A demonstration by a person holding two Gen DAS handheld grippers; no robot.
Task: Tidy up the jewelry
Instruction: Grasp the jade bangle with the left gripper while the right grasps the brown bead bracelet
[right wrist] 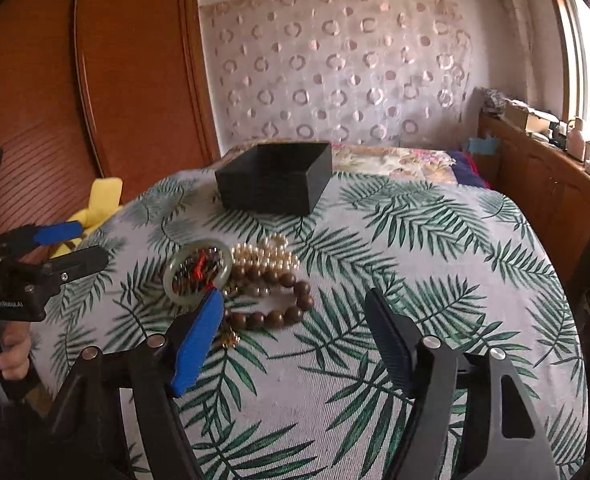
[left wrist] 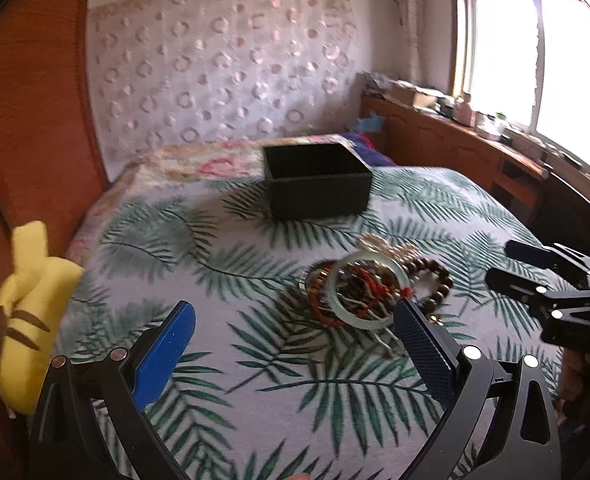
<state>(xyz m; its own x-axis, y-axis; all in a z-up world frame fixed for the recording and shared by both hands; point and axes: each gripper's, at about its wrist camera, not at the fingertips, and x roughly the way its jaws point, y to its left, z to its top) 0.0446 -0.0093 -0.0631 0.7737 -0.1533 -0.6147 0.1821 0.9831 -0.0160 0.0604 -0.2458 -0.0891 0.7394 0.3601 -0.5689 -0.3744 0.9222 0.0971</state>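
A heap of jewelry lies on the leaf-print bedspread (left wrist: pixel 279 364): a pale green bangle (left wrist: pixel 369 288) over red and brown bead strings, a brown wooden bead bracelet (right wrist: pixel 283 296) and a pearl strand (right wrist: pixel 267 256). An open black box (left wrist: pixel 317 182) stands beyond the heap; it also shows in the right wrist view (right wrist: pixel 275 178). My left gripper (left wrist: pixel 295 320) is open and empty, just short of the heap. My right gripper (right wrist: pixel 295 304) is open and empty, its blue finger (right wrist: pixel 199 340) at the heap's near edge.
A yellow plush toy (left wrist: pixel 27 312) lies at the bed's left edge against the wooden headboard (left wrist: pixel 27 100). A wooden cabinet (left wrist: pixel 475 148) with clutter runs along the right under the window. A floral quilt (left wrist: pixel 199 164) lies behind the box.
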